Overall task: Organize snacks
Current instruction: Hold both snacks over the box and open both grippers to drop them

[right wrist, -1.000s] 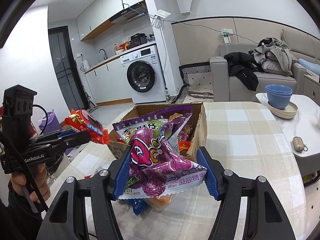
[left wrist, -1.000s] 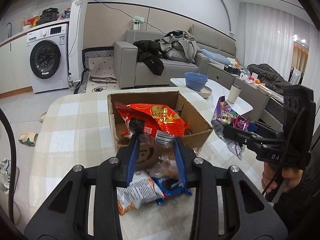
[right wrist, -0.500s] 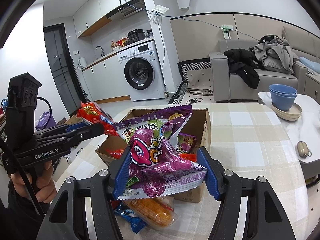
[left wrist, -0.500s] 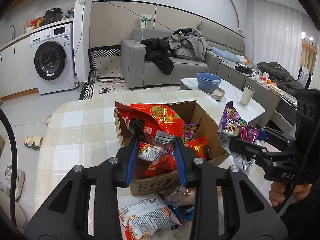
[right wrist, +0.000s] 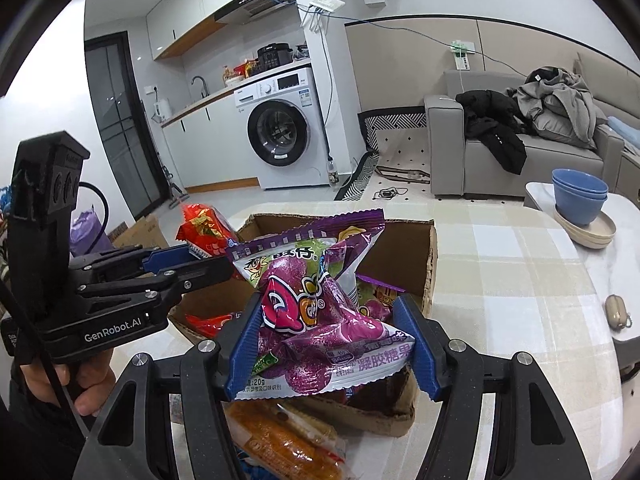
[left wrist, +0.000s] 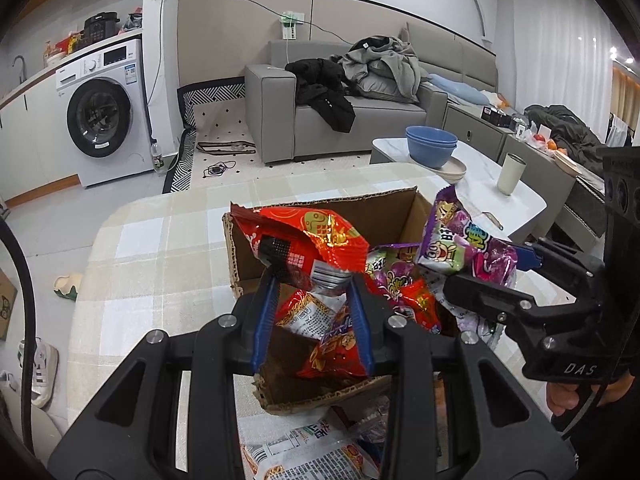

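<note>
A brown cardboard box (left wrist: 320,210) (right wrist: 416,252) stands open on the checked tablecloth and holds several red and purple snack packets. My left gripper (left wrist: 312,280) is shut on a red snack packet (left wrist: 304,240) and holds it above the box's near left part; it also shows in the right wrist view (right wrist: 204,232). My right gripper (right wrist: 326,312) is shut on a purple candy packet (right wrist: 316,312) and holds it over the box's near edge; the packet also shows in the left wrist view (left wrist: 464,248).
Loose snack packets lie on the table in front of the box (left wrist: 316,456) (right wrist: 280,444). A side table with blue bowls (left wrist: 432,146) and a cup (left wrist: 510,174) stands to the right. A sofa (left wrist: 360,120) and washing machine (left wrist: 104,116) stand behind.
Both grippers have moved forward and up over the box with their packets still held. The box's inside and its packets now show below them.
</note>
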Action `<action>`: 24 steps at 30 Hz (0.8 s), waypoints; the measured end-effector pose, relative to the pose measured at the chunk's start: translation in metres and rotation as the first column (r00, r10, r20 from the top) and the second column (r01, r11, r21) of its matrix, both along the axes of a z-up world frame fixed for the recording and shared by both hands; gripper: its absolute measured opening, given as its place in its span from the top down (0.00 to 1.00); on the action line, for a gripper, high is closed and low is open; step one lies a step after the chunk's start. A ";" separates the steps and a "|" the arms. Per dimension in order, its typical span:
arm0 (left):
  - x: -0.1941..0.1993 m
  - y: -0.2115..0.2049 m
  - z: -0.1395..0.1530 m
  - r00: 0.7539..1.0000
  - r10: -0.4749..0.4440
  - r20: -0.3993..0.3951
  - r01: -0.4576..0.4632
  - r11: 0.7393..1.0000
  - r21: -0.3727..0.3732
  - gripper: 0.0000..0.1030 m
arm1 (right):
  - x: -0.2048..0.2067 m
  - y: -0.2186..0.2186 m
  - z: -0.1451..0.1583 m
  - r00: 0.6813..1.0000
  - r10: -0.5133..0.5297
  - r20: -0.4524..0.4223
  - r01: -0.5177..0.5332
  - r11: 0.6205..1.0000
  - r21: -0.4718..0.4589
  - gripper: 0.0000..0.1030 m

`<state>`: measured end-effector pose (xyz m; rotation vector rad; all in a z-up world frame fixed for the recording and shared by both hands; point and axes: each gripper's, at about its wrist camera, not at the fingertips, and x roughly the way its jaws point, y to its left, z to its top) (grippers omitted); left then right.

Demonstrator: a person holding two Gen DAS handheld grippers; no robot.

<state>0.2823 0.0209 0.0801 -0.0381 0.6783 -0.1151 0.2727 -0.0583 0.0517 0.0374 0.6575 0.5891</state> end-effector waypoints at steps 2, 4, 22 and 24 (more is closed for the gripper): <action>0.007 -0.003 -0.005 1.000 0.002 -0.007 -0.002 1.000 0.010 0.70 | 0.004 0.004 -0.004 1.000 0.001 0.000 -0.001 1.000 -0.023 0.36; 0.014 -0.005 -0.010 1.000 0.000 -0.017 0.000 1.000 0.013 0.70 | 0.010 0.007 -0.008 1.000 -0.004 -0.003 0.004 0.999 -0.034 0.36; -0.004 -0.003 -0.021 1.000 0.009 -0.021 -0.008 0.999 0.047 0.22 | 0.001 -0.006 -0.004 0.998 -0.030 0.060 0.033 0.999 -0.036 0.01; -0.017 0.001 -0.020 1.000 0.018 -0.018 -0.017 0.999 0.031 0.19 | -0.005 -0.016 -0.002 0.998 -0.044 0.053 0.045 0.999 -0.019 0.01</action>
